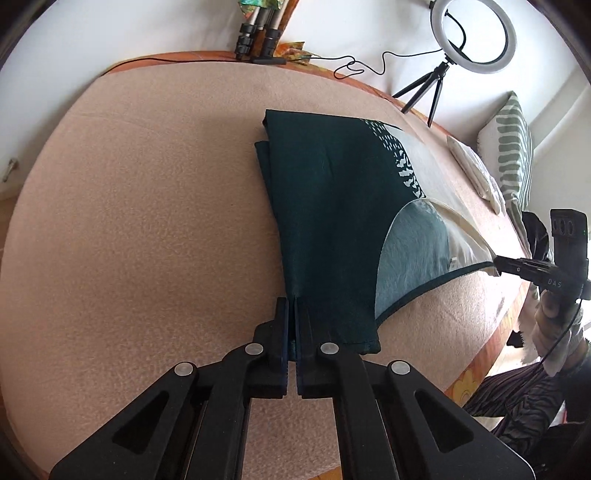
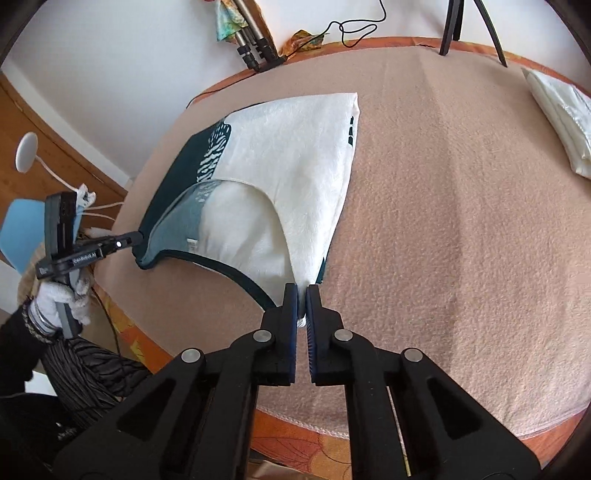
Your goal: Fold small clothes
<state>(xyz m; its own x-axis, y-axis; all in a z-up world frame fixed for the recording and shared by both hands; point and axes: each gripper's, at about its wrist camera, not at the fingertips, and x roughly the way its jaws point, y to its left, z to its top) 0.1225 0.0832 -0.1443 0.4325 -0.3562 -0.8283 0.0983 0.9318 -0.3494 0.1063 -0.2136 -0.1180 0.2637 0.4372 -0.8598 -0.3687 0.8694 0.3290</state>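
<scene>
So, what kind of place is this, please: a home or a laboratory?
Most likely a room in a home, set up for recording. A striped pillow lies beside the pink blanket that covers the surface, a ring light stands on a small tripod, and wooden furniture lines the wall.

The left gripper (image 1: 291, 306) fills the lower centre of its own view, its 2 jaws pinched on fabric. The right gripper (image 2: 302, 295) does likewise. A white-gloved hand (image 2: 64, 299) at lower left grips the left handle.
</scene>
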